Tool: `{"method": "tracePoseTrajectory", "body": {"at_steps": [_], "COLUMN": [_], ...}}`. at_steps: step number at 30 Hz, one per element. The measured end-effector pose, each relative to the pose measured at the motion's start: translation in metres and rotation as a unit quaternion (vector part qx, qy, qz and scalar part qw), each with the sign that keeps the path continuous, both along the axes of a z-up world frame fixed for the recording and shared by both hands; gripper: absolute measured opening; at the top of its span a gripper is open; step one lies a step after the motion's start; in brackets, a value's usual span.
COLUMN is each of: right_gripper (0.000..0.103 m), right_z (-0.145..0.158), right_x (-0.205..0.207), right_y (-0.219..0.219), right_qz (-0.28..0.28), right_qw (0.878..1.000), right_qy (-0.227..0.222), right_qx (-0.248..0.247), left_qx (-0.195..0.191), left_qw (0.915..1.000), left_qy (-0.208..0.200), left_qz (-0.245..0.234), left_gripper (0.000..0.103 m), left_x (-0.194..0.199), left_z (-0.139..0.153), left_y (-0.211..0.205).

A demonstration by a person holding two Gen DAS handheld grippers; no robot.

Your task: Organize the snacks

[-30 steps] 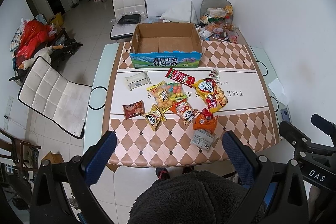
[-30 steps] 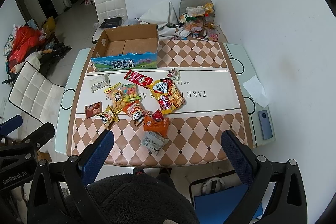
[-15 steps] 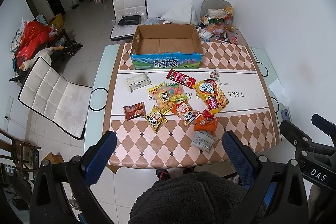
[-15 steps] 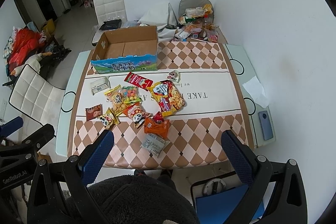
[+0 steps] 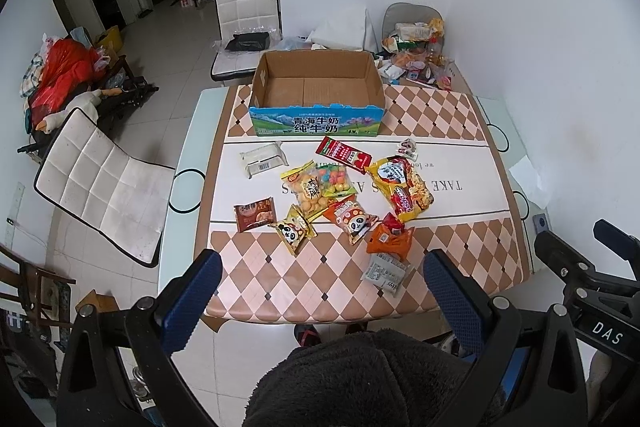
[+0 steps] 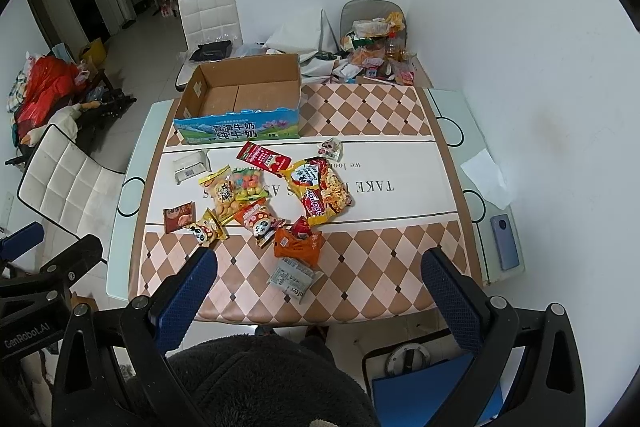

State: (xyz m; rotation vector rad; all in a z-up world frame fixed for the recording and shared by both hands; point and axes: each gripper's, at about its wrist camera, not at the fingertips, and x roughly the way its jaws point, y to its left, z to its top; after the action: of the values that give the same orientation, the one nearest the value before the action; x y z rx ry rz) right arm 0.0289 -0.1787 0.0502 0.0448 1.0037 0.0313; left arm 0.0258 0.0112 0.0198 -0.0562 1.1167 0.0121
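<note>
Pre-grasp hover — both tongs spread, empty, high over the tabletop edge.

We see left tongs (image 5: 320, 291) and right tongs (image 6: 320, 287) wide apart, holding nothing, well above the snacks. Snack packs lie loose mid-tabletop (image 5: 460, 111) — nearest is the grey sachet (image 5: 385, 271), just behind it the orange pack (image 5: 390, 241), partly overlapping. Empty cardboard box (image 5: 316, 125) sits at the far side, opening up. We'd go nearest-first w/ right tongs: drop straight down on the sachet, pinch a free edge, lift clear of the orange pack, then carry over the pile to the box.
</note>
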Motion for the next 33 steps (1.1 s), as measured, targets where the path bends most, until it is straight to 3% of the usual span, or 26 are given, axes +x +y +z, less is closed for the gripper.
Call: {"method": "tracePoseTrajectory", "body": {"at_steps": [33], "right_gripper": [0.103], "right_z": [0.009], "right_x": [0.000], "right_y": [-0.004], "right_qz": [-0.001], "right_qw": [1.000], "right_qy": [-0.008], "right_qx": [0.003], "left_qx": [-0.003], "left_qw": [0.9999], "left_qy": [-0.011], "left_qz": [-0.001], "left_gripper": [0.103], "left_x": [-0.003], "left_z": [0.007], "left_y": [-0.012]}}
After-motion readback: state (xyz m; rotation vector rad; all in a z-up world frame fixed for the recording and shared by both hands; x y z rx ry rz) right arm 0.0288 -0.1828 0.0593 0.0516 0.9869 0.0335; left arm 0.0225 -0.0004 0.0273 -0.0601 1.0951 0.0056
